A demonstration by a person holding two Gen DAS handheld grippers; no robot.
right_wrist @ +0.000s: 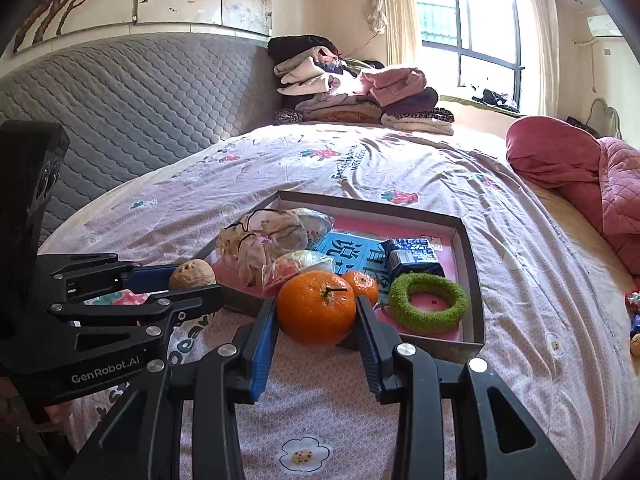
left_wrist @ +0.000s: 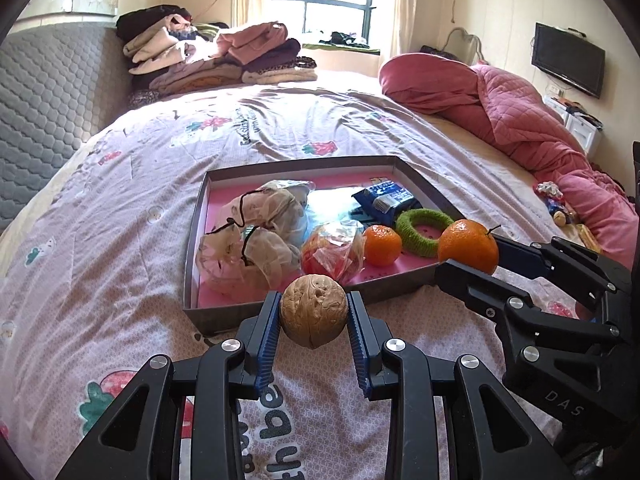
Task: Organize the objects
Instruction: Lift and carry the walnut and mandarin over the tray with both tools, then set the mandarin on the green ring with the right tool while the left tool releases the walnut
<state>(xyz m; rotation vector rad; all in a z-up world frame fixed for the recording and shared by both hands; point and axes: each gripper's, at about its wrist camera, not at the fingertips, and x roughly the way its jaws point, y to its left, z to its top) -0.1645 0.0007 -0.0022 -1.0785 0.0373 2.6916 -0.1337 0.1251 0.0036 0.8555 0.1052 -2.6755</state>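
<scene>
Two loaded tongs (left_wrist: 313,320) (right_wrist: 316,312), crowded box (left_wrist: 416,184) beyond

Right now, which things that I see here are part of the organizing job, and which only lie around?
Part of the job:
- walnut, in left gripper
- large orange, in right gripper
- box with small orange, green ring

Only lying around:
- folded clothes
- pink quilt
- TV

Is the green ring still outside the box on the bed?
No, the green ring lies inside the box, beside a small orange.
</scene>
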